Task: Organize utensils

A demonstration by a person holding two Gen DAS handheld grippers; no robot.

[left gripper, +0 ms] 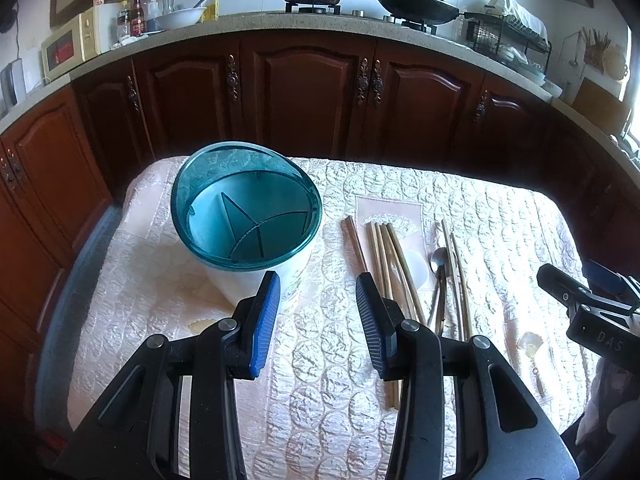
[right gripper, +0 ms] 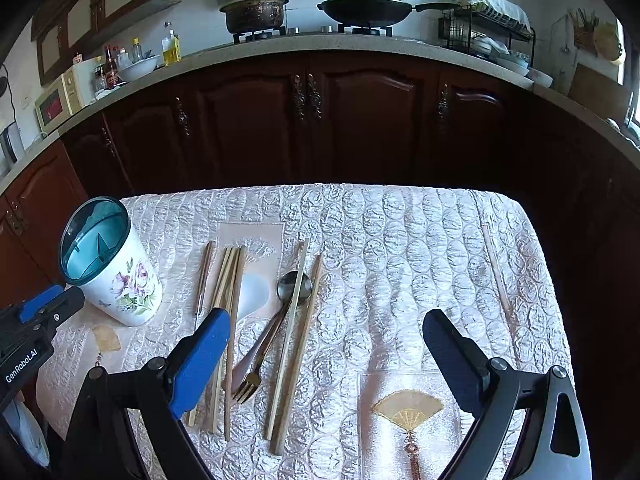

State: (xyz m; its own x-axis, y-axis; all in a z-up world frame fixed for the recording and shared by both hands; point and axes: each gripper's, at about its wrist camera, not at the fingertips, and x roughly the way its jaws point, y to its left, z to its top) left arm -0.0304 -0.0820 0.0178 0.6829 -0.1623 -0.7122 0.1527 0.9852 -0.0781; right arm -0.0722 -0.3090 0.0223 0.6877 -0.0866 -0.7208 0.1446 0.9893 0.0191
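Nothing is held yet: the left hand-held gripper (left gripper: 316, 280) and right hand-held gripper (right gripper: 326, 320) both gape wide above the desk (right gripper: 400, 240). Sorting looks barely begun; next comes closing on one utensil and lifting it into the holder (right gripper: 120, 280) at left. Loose beside it: about seven chopsticks (right gripper: 294, 340), one spoon (right gripper: 294, 286), one fork (right gripper: 248, 386).

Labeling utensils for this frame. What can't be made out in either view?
- Chopsticks: near ends hidden behind the right gripper's left finger, right wrist view; exact count unclear.
- White spoon: partly under the chopsticks, washed out by glare.
- Holder: base hidden behind the left gripper's fingers, left wrist view.
- Fork: handle overlaps the metal spoon.
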